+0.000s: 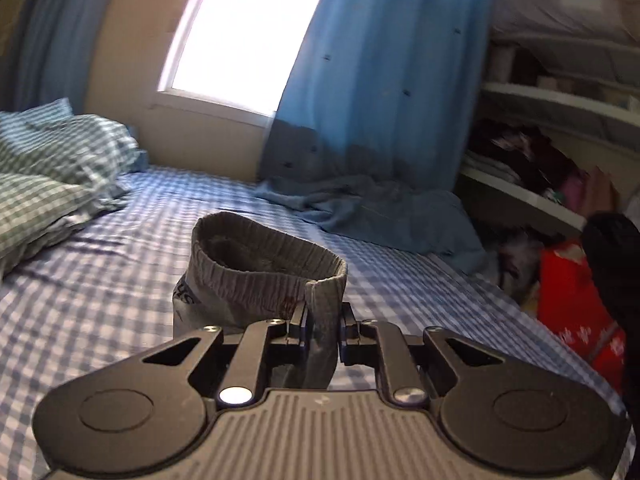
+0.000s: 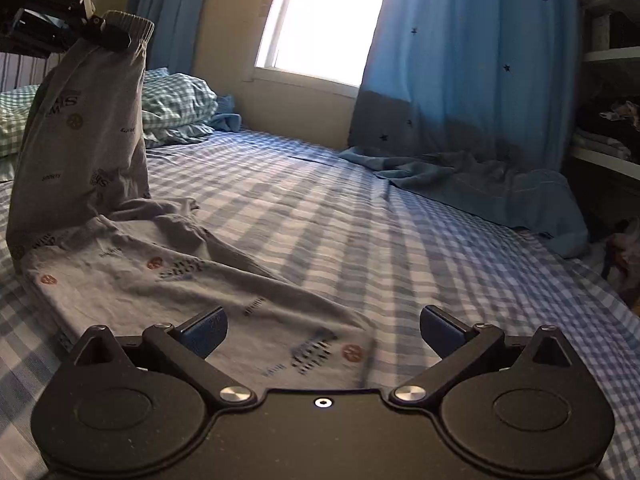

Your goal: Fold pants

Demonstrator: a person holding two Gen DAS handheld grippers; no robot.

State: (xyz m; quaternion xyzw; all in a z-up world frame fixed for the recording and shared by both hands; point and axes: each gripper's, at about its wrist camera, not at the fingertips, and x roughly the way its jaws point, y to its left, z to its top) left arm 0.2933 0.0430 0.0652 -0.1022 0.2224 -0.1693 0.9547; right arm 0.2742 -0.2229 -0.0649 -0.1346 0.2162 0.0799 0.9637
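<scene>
Grey printed pants [image 2: 120, 276] lie on the blue checked bed [image 2: 360, 240], their legs spread toward me. My left gripper [image 1: 322, 320] is shut on the ribbed waistband [image 1: 260, 268] and holds it up above the sheet. In the right wrist view the left gripper [image 2: 108, 36] is at the upper left, with the waist end of the pants hanging from it. My right gripper [image 2: 322, 332] is open and empty, low over the leg end of the pants, with its blue pads [image 2: 208, 332] on either side of the cloth.
Checked pillows [image 1: 52, 168] lie at the head of the bed on the left. A blue curtain [image 2: 460, 80] hangs by the window and pools on the bed's far right. Shelves [image 1: 560, 152] with clothes and a red bag [image 1: 576, 300] stand at the right.
</scene>
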